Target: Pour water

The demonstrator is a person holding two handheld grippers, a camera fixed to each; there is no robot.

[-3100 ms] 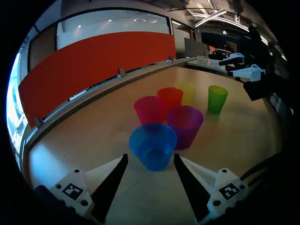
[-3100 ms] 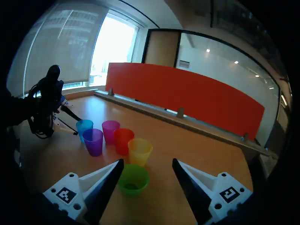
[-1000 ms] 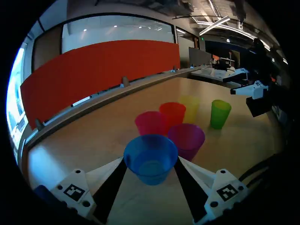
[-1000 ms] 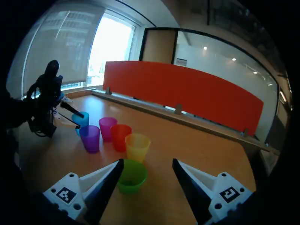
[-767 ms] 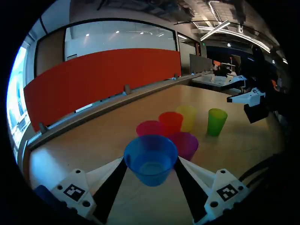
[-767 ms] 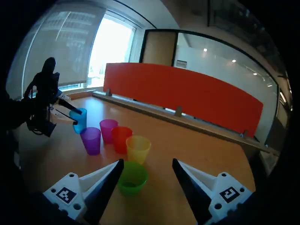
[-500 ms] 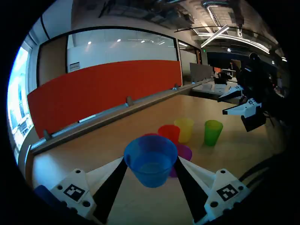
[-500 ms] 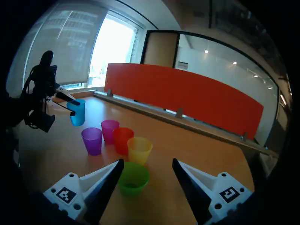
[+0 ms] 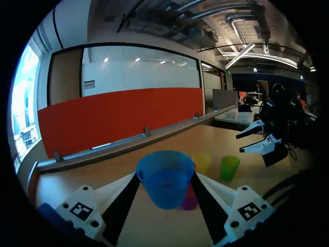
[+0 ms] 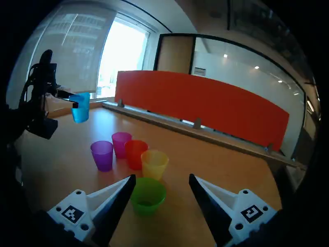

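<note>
Left gripper view: my left gripper (image 9: 165, 175) clamps the translucent blue cup (image 9: 165, 189), upright, high above the table (image 9: 74, 181) | Right gripper view: my right gripper (image 10: 161, 176) has fingers apart, green cup (image 10: 147, 196) standing between them; bare tabletop stretches rightward.

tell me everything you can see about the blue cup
The blue cup is a translucent, plastic-looking tumbler with a wide round rim that tapers to a narrower base. It is upright, pinched at its sides between the two fingers of the left gripper, which are the only things touching it. In the right gripper view it hangs in the air well above the wooden table, up and to the left of the purple cup. Whether it holds water is hard to tell.
</note>
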